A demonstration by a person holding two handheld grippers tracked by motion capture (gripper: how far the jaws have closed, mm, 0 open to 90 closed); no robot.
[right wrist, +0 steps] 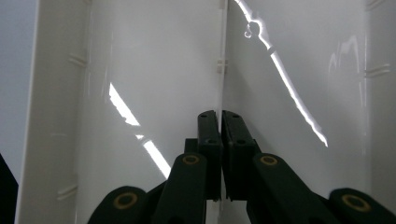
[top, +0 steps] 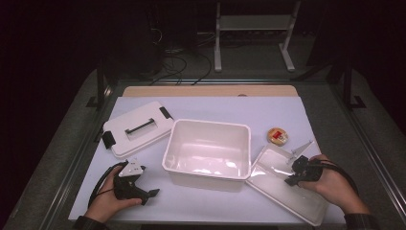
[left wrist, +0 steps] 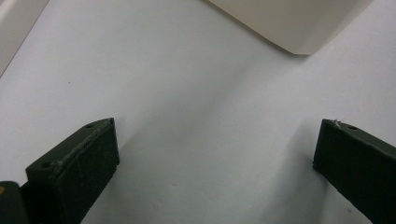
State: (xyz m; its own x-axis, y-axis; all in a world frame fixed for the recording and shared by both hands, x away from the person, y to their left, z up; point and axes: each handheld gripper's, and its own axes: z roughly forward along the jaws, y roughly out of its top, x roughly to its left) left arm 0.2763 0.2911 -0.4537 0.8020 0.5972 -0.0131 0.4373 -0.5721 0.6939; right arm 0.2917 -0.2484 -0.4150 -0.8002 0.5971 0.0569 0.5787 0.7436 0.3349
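We've got the right gripper (right wrist: 220,116) pinching the clear tray's (top: 282,184) thin center rib (right wrist: 220,56); light, glossy, flexible plastic, likely slippery. Left gripper (left wrist: 215,154) spread.

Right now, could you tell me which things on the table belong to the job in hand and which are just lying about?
In the job:
- right gripper, shut on the tray's centre rib
- tray, leaning on the bin
- bin

Lying about:
- lid with black handle
- small round thing
- left gripper, open over bare table
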